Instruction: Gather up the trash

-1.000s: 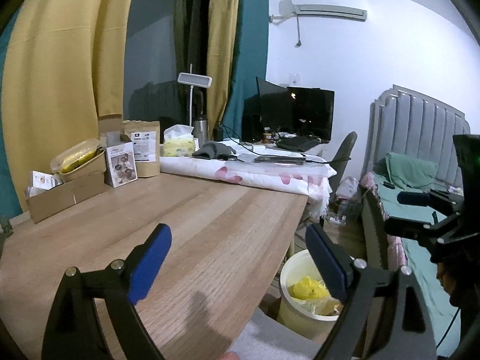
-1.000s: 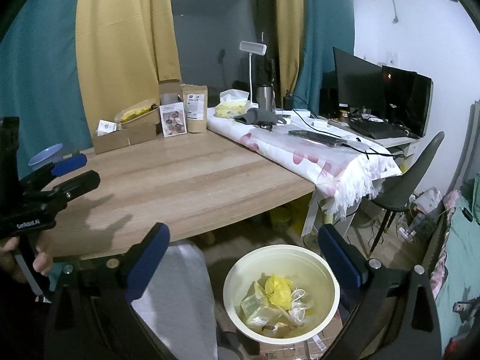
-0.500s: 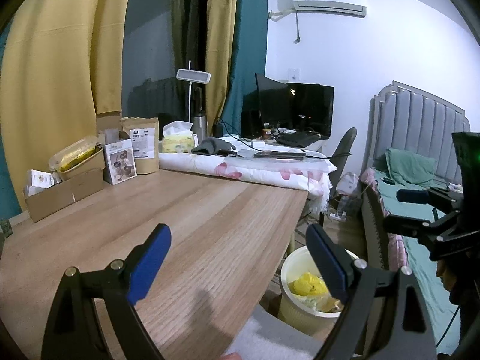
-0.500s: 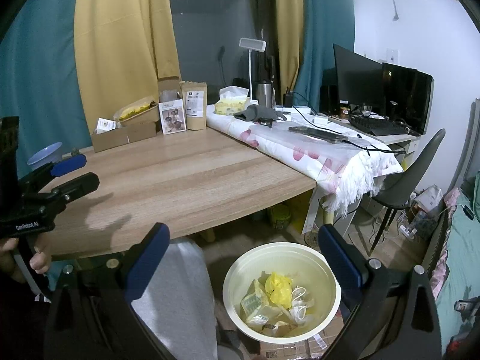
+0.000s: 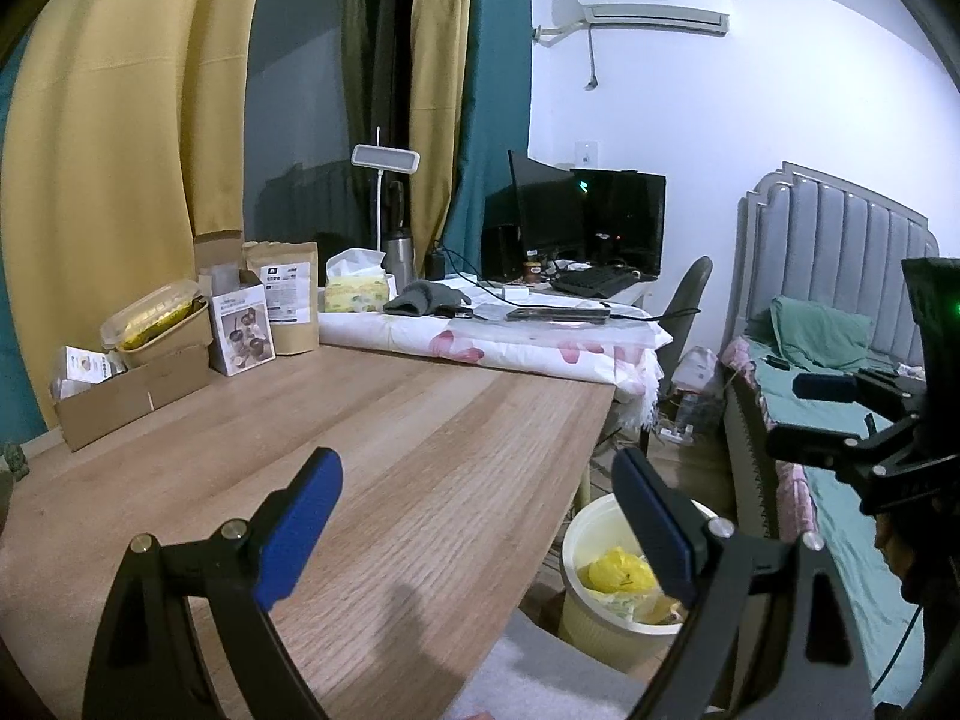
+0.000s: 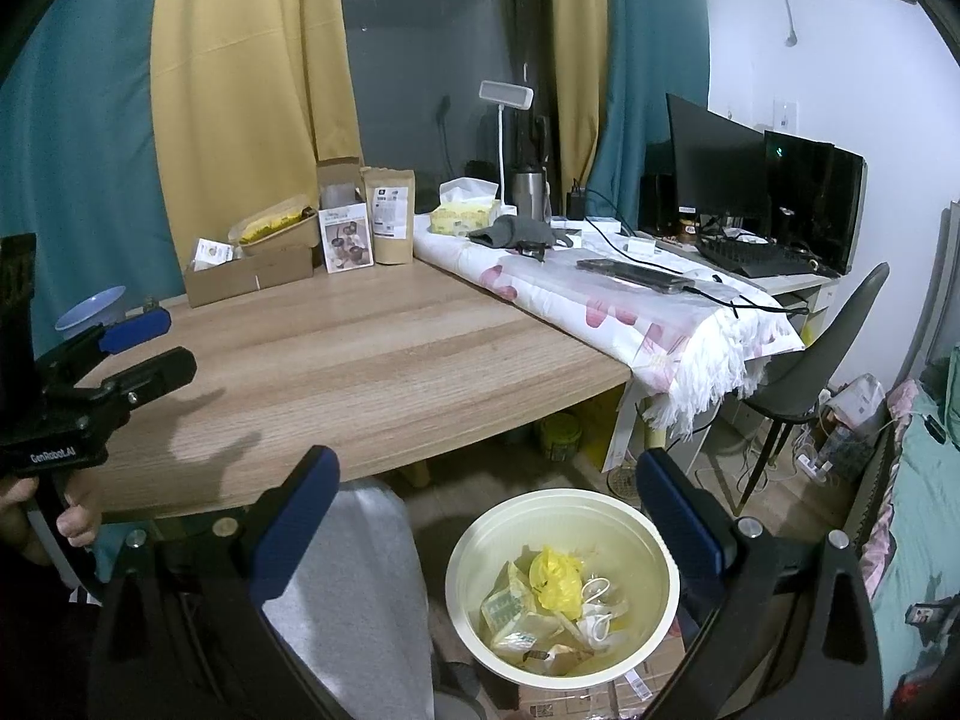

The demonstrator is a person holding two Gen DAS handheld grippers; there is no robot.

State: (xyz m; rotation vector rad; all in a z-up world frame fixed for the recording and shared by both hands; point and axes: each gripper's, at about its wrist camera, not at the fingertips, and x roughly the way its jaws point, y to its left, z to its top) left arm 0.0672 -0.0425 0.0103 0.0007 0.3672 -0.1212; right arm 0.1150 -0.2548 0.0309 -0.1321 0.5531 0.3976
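Note:
A cream trash bin (image 6: 624, 546) stands on the floor beside the wooden table (image 6: 360, 360), holding a crumpled yellow bag (image 6: 555, 585) and several wrappers. My right gripper (image 6: 486, 468) hangs open just above the bin, nothing between its blue pads. My left gripper (image 5: 474, 480) is open and empty over the table's (image 5: 360, 420) near right corner. In the left wrist view the bin (image 5: 591, 618) and its yellow bag (image 5: 612, 570) show past the table edge, with the right gripper (image 5: 792, 414) at far right. The left gripper (image 6: 165, 342) appears at the left edge of the right wrist view.
At the table's far left a cardboard box (image 5: 120, 396) holds a lidded food container (image 5: 150, 318), next to a brown pouch (image 5: 288, 300). A cloth-covered desk (image 6: 630, 312) carries a tissue box, monitors and cables. A grey chair (image 6: 828, 348) and a bed (image 5: 840, 360) stand to the right.

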